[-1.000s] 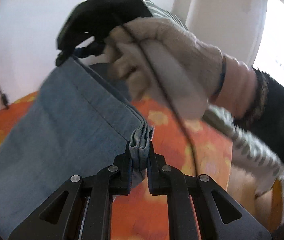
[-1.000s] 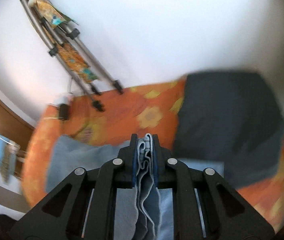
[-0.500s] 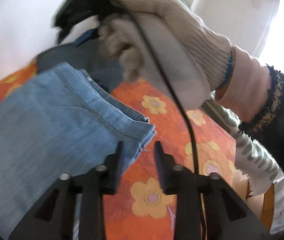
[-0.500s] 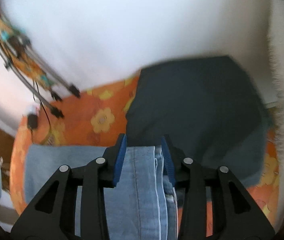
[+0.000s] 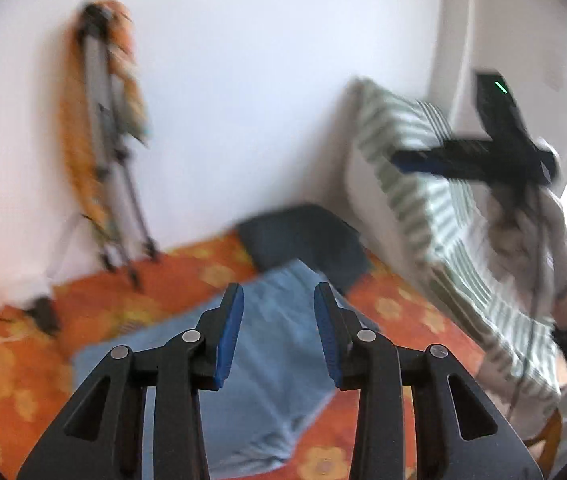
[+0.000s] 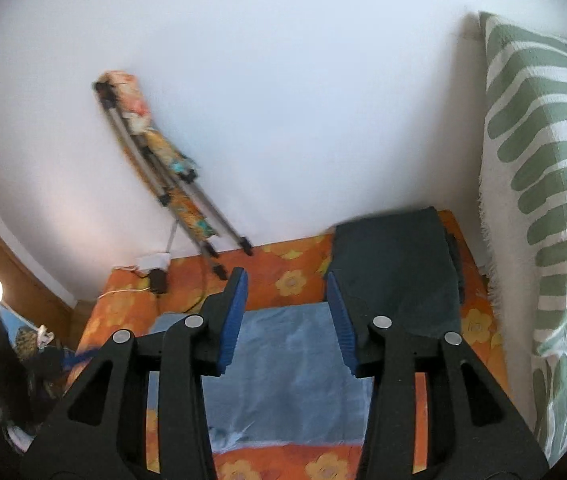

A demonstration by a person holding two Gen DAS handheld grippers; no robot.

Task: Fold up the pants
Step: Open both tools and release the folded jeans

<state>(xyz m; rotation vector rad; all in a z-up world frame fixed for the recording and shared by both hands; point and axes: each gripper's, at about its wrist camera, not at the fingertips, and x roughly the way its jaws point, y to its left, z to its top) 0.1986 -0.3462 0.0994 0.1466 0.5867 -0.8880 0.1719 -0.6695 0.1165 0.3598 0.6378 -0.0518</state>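
Nothing between the blue pads (image 6: 232,322) of the right gripper (image 6: 286,322), jaws opening; left gripper (image 5: 278,334) likewise parted and empty. Below both, folded pants (image 6: 287,376) flat on the flowered orange cover (image 6: 123,304), beside a dark folded garment (image 6: 395,276) (striped cushion (image 6: 543,184) at the right). Risk, probably: snagging a loose layer on any return, undoing the fold.

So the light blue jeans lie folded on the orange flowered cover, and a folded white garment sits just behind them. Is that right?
Not quite. The garment behind the jeans is dark, nearly black, not white; the right wrist view shows it clearly. The rest holds: the jeans lie folded on the orange flowered cover.
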